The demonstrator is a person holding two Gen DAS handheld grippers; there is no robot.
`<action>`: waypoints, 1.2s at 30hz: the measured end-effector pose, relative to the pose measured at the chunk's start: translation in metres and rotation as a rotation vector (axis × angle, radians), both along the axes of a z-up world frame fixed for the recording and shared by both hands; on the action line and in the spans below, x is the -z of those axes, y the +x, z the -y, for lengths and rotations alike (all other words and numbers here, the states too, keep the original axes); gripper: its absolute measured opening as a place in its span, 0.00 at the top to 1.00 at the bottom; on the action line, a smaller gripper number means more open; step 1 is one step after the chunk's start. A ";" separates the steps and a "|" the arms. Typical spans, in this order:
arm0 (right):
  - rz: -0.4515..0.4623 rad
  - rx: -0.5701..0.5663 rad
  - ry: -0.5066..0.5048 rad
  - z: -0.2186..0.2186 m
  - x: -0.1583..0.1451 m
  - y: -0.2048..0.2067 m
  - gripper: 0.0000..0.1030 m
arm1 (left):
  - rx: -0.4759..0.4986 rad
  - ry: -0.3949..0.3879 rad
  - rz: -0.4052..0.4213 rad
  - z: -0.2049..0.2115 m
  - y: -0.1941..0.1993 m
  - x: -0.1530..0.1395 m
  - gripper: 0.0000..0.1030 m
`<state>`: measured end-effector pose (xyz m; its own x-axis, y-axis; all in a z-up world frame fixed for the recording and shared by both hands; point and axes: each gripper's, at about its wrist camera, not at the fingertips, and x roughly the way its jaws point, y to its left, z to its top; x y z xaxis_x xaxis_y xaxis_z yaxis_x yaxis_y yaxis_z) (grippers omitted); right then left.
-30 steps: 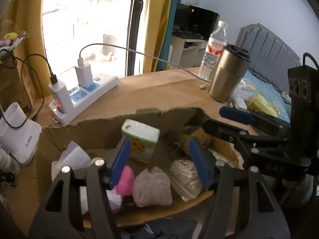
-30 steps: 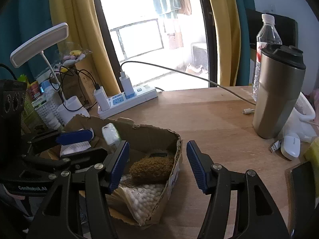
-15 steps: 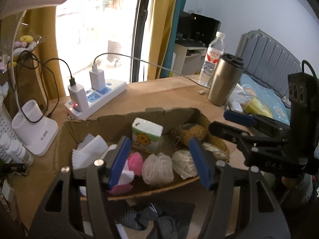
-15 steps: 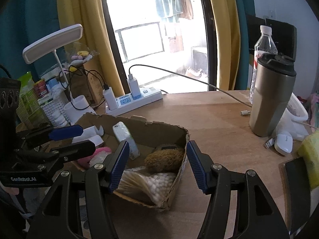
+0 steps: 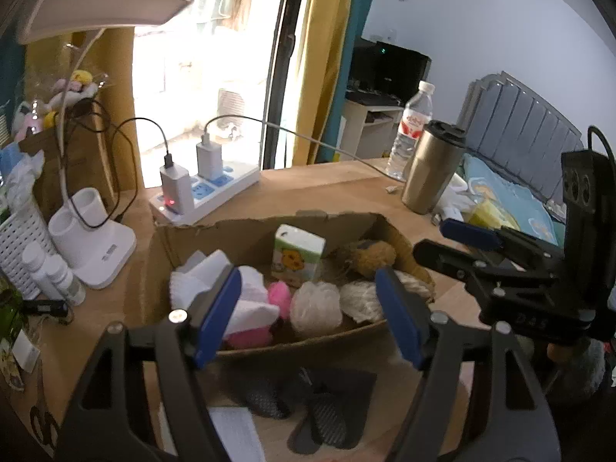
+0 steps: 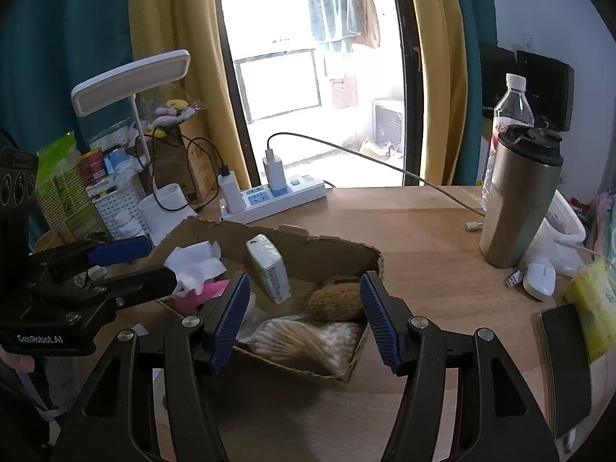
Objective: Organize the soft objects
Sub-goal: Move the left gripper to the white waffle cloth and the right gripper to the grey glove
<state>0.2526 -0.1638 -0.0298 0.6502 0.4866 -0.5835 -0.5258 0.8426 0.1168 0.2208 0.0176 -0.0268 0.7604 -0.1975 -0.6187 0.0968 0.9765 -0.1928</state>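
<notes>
A torn cardboard box [image 5: 265, 231] [image 6: 331, 250] sits on the wooden desk. It holds a tissue pack [image 5: 296, 256] [image 6: 269, 267], white crumpled tissue [image 5: 215, 273], a pink soft thing [image 5: 279, 298], a white mesh ball [image 5: 315, 308], a brown plush [image 5: 371, 256] [image 6: 335, 302] and a bag of cotton swabs [image 6: 304, 340]. My left gripper [image 5: 308, 315] hovers before the box's near wall; its jaws are opening, with nothing between them. My right gripper [image 6: 306, 323] hangs open over the box's right end, gripping nothing.
A power strip [image 5: 208, 192] with chargers and cables lies behind the box. A steel tumbler [image 6: 516, 200] and water bottle [image 6: 508, 115] stand to the right, with a mouse [image 6: 539, 281] and phone [image 6: 566, 365]. A lamp base [image 5: 92, 238] and white basket [image 5: 19, 246] are left. Dark mesh items [image 5: 308, 400] lie in front.
Both grippers have drawn back and up from the box, so it looks smaller and more of the desk shows. The left jaws stand wider apart.
</notes>
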 end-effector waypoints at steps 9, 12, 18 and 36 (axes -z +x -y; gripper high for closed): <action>0.006 -0.024 -0.017 -0.014 -0.003 -0.018 0.39 | -0.042 -0.023 0.008 -0.021 -0.022 0.001 0.28; 0.005 -0.033 -0.024 -0.021 -0.002 -0.022 0.39 | -0.056 -0.029 0.008 -0.028 -0.030 0.003 0.27; -0.002 -0.048 -0.039 -0.031 0.002 -0.032 0.39 | -0.083 -0.042 -0.001 -0.040 -0.044 0.010 0.27; -0.060 -0.076 -0.087 -0.056 0.032 -0.053 0.39 | -0.125 -0.080 -0.063 -0.062 -0.074 0.044 0.27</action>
